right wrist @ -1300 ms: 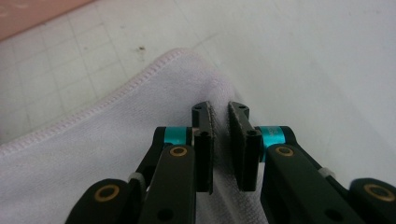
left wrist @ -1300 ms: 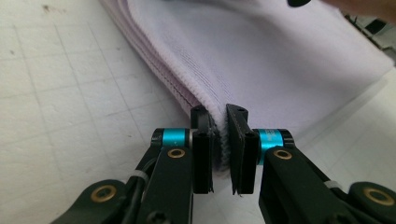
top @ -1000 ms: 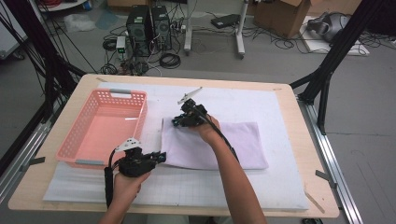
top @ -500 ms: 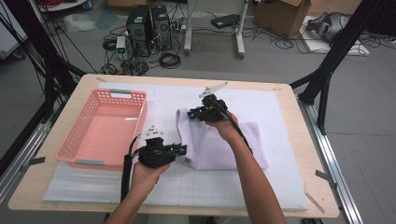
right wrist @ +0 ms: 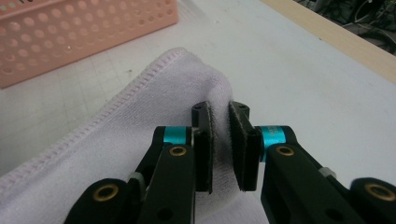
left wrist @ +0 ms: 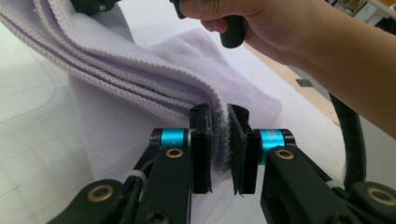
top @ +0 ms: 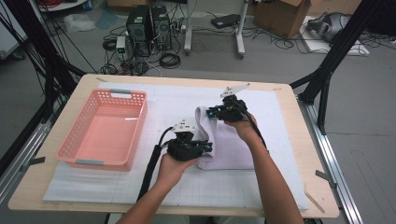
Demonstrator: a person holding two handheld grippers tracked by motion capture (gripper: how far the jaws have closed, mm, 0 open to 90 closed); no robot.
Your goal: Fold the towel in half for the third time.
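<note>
A wooden bench point(top: 299, 140) under a white gridded mat point(top: 163, 100) carries the scene, with a pink basket point(top: 77, 144) standing empty at its left side. Right of the basket, a lilac towel point(top: 229, 149) lies partly on the mat, its left edge lifted and doubled toward the right. The left hand-held gripper point(top: 205, 148) is clamped on the stacked layers of the near corner, while the right hand-held gripper point(top: 212, 112) pinches the far corner, both holding the edge up off the mat. Judging by the layers, 1 fold looks about halfway over: the raised edge has yet to be laid down and flattened, and nothing sits in the basket so far.
</note>
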